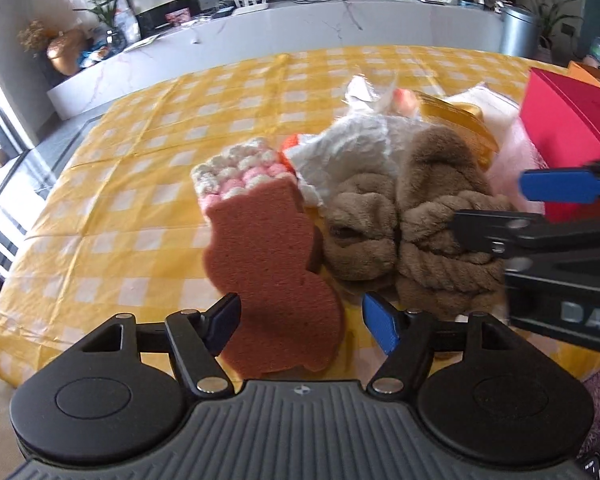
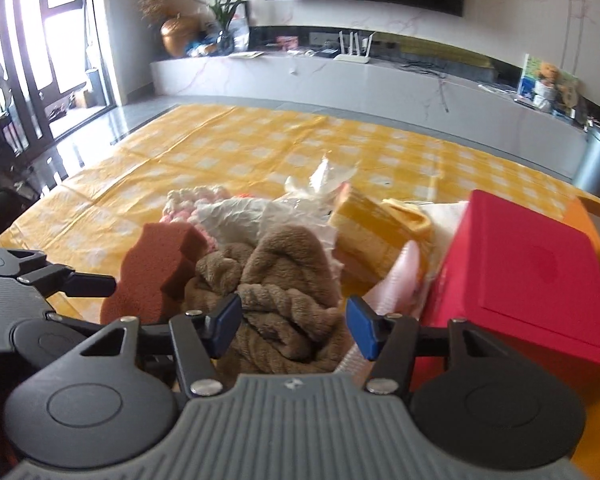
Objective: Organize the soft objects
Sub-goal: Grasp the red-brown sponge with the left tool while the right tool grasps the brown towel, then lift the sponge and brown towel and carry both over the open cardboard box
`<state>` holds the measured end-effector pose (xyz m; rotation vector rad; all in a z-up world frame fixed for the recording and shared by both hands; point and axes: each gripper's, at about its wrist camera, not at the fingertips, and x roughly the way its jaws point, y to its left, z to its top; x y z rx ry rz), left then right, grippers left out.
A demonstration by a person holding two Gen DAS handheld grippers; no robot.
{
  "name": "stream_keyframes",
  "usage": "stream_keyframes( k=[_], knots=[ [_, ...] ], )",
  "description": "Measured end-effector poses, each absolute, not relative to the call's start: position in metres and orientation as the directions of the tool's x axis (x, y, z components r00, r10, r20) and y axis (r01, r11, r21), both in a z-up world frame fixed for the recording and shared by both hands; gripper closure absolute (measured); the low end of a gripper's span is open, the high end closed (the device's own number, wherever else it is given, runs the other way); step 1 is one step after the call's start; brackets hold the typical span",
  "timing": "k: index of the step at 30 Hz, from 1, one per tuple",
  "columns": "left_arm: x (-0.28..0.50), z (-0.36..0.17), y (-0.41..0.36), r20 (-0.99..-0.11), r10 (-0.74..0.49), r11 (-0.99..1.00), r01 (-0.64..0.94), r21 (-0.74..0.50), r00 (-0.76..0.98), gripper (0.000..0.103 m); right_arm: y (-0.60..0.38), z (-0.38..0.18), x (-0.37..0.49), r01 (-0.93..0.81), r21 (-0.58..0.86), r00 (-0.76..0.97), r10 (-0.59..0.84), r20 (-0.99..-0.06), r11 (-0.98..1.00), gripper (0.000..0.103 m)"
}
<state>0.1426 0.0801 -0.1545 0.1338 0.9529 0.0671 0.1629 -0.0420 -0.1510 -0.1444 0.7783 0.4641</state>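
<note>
The left gripper (image 1: pixel 300 322), open, is reaching around the pink sponge (image 1: pixel 272 276), the right gripper (image 2: pixel 294 328), open, around the brown towel (image 2: pixel 288 280) at the frame's middle; each should squeeze next.

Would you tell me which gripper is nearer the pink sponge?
Left. The left gripper straddles the pink sponge; the right gripper sits over the brown plush beside it.

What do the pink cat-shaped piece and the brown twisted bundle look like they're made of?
Pink cat-shaped piece: apparently cellulose sponge, matte, finely pored face, thick cut edge. Brown twisted bundle: plush fleece or faux fur, short fuzzy pile, soft rope-like folds; exact fibre unclear.
</note>
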Motion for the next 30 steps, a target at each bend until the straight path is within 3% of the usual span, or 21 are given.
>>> stream_keyframes(
  k=[2, 6, 10, 12, 16, 22, 23, 24, 30],
  knots=[
    [0.144, -0.158, 0.080, -0.811, 0.118, 0.989, 0.006, 0.148, 0.572, 0.013, -0.038, -0.156, 0.169, -0.471, 0.040, 0.600, 0.353, -0.718, 0.881, 0.044],
    [0.148, -0.161, 0.085, -0.807, 0.184, 0.981, -0.059, 0.183, 0.562, 0.010, -0.031, -0.165, 0.178, -0.483, 0.023, 0.587, 0.342, -0.734, 0.876, 0.025],
    [0.151, -0.170, 0.087, -0.815, 0.242, 0.968, -0.080, 0.236, 0.527, 0.009, -0.027, -0.175, 0.186, -0.493, 0.040, 0.559, 0.351, -0.751, 0.869, 0.022],
    [0.153, -0.172, 0.090, -0.823, 0.256, 0.966, -0.097, 0.240, 0.507, 0.010, -0.027, -0.179, 0.188, -0.492, 0.058, 0.545, 0.360, -0.758, 0.868, 0.022],
    [0.149, -0.169, 0.097, -0.828, 0.258, 0.966, -0.131, 0.222, 0.498, 0.024, -0.030, -0.186, 0.192, -0.479, 0.089, 0.539, 0.373, -0.755, 0.873, 0.023],
    [0.138, -0.158, 0.106, -0.805, 0.273, 0.960, -0.196, 0.198, 0.527, 0.061, -0.031, -0.185, 0.182, -0.490, 0.062, 0.565, 0.371, -0.737, 0.870, 0.041],
    [0.136, -0.157, 0.107, -0.804, 0.268, 0.962, -0.197, 0.190, 0.531, 0.066, -0.030, -0.184, 0.179, -0.491, 0.051, 0.573, 0.367, -0.733, 0.869, 0.048],
    [0.135, -0.156, 0.107, -0.804, 0.261, 0.963, -0.196, 0.183, 0.534, 0.066, -0.030, -0.183, 0.177, -0.490, 0.033, 0.583, 0.356, -0.730, 0.871, 0.057],
    [0.130, -0.144, 0.107, -0.777, 0.237, 0.969, -0.199, 0.146, 0.584, 0.067, -0.027, -0.178, 0.165, -0.495, -0.026, 0.609, 0.325, -0.723, 0.869, 0.077]
  ],
)
